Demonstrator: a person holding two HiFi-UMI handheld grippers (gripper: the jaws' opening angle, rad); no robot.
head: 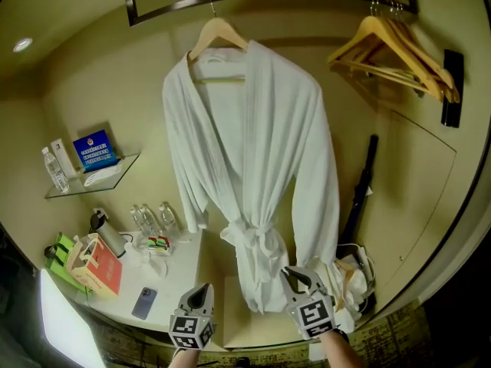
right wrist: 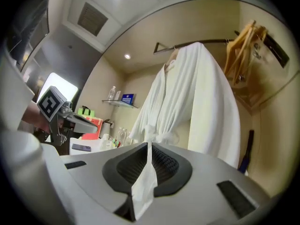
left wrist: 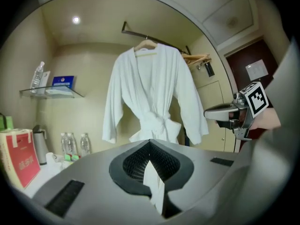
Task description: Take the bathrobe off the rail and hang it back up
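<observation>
Head view: white bathrobe point(head: 253, 152) hangs belted; empty left hand-held gripper point(head: 203, 290) closed, right hand-held gripper point(head: 301, 276) ajar.

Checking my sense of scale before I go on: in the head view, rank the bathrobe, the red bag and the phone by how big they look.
1. bathrobe, by far the largest.
2. red bag.
3. phone, the smallest.
The bag and the phone sit close together on one counter, so nearness hardly skews that pair.

No legible print on blue card point(head: 95, 150) or red bag point(head: 102, 271)
</observation>
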